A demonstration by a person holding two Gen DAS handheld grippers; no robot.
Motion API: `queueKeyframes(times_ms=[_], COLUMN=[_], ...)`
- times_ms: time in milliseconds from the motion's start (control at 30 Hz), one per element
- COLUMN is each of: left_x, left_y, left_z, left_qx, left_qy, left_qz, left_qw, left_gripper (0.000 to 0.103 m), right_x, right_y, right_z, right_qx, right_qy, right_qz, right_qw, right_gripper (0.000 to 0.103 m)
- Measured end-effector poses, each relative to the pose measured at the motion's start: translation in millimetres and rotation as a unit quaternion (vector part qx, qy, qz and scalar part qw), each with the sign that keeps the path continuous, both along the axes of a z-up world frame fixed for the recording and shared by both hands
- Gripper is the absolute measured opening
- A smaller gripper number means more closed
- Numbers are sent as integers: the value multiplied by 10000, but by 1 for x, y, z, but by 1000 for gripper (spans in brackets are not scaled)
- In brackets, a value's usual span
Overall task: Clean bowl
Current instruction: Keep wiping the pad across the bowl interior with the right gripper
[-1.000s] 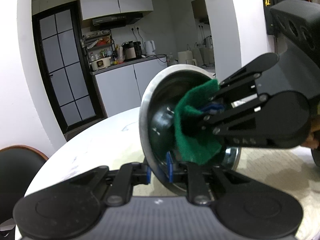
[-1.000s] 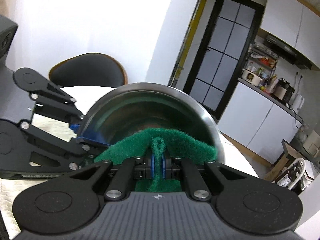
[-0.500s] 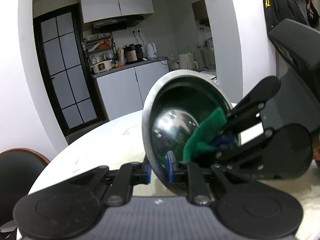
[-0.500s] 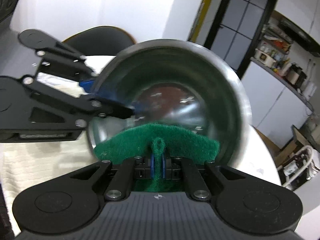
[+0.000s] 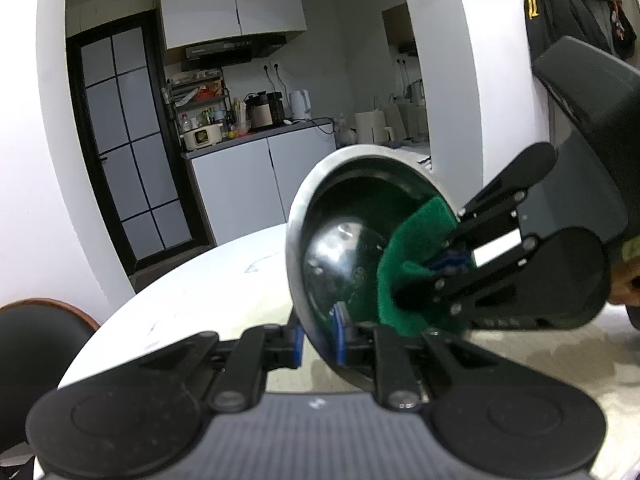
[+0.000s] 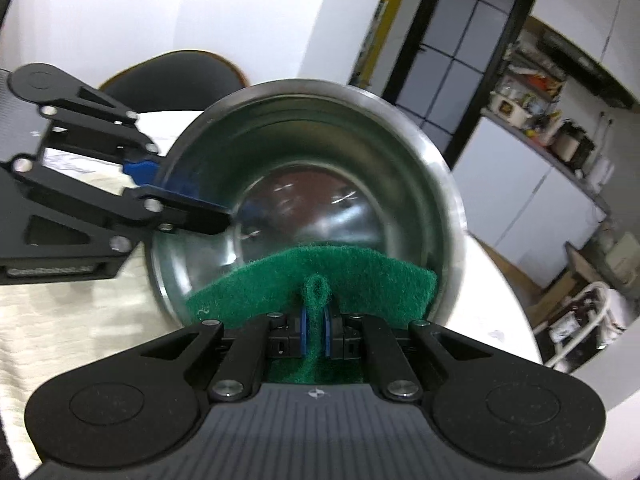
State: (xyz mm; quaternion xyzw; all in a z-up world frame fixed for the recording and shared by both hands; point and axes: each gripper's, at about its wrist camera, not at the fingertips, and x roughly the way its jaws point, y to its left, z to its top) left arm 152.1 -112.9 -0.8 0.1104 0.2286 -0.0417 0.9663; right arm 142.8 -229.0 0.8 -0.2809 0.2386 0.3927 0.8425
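Bowl (image 5: pixel 320 240) rim clamped in left gripper (image 5: pixel 318 338); right gripper (image 6: pixel 316 330) pinches green scouring pad (image 6: pixel 340 276), seemingly touching inner wall.

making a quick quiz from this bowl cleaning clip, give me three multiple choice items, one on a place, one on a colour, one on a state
1. Where does the left gripper hold the steel bowl?
A. at its rim
B. under its base
C. by a handle

2. What colour is the scouring pad?
A. yellow
B. green
C. pink

3. How is the bowl held?
A. flat on the table
B. upside down
C. tipped on edge, with its opening facing the right gripper

Answers:
1. A, the blue pads sit either side of the rim, one inside the bowl and one outside.
2. B, the pad is dark green in both wrist views.
3. C, the right wrist view looks straight into the bowl, and the pad pinched in the right gripper lies against its inner wall.
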Motion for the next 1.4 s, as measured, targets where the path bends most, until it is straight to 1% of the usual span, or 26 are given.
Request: queueKeyframes(times_ms=[167, 267, 400, 467, 667, 767, 867, 1033, 1133, 1233, 1333, 1400], left_x=[2, 3, 3, 4, 9, 9, 9, 9, 11, 11, 13, 13], left_y=[6, 5, 4, 3, 5, 5, 5, 5, 7, 9, 10, 9], left_z=[3, 1, 0, 0, -1, -1, -1, -2, -2, -1, -1, 0], left_qx=[11, 18, 27, 28, -5, 22, 43, 55, 37, 10, 11, 19], left_qy=[8, -12, -48, -65, -69, -82, -81, -76, -50, -26, -10, -12], left_qz=[-25, -28, -69, -97, -134, -178, -207, -242, -258, -276, -256, -261], left_qw=[10000, 10000, 10000, 9999, 9999, 9998, 9997, 9997, 9996, 9996, 9997, 9997], left_gripper=[16, 16, 16, 16, 16, 16, 16, 16, 16, 16, 16, 16], right_x=[-7, -4, -13, -15, -5, -3, -1, 5, 10, 9, 9, 11], right_y=[0, 1, 0, 1, 5, 8, 13, 14, 12, 10, 9, 5], right_z=[1, 5, 10, 13, 16, 18, 19, 17, 13, 8, 2, 1], right_qx=[77, 203, 420, 470, 712, 881, 910, 935, 880, 727, 483, 313], right_qy=[-331, -485, -643, -651, -441, -264, -169, 133, 380, 583, 692, 729], right_qz=[-129, -191, -211, -166, 38, 245, 448, 709, 801, 854, 838, 716], right_qw=[9993, 9984, 9968, 9966, 9965, 9955, 9947, 9930, 9922, 9920, 9929, 9943], right_gripper=[8, 8, 8, 8, 8, 8, 8, 8, 8, 8, 8, 8])
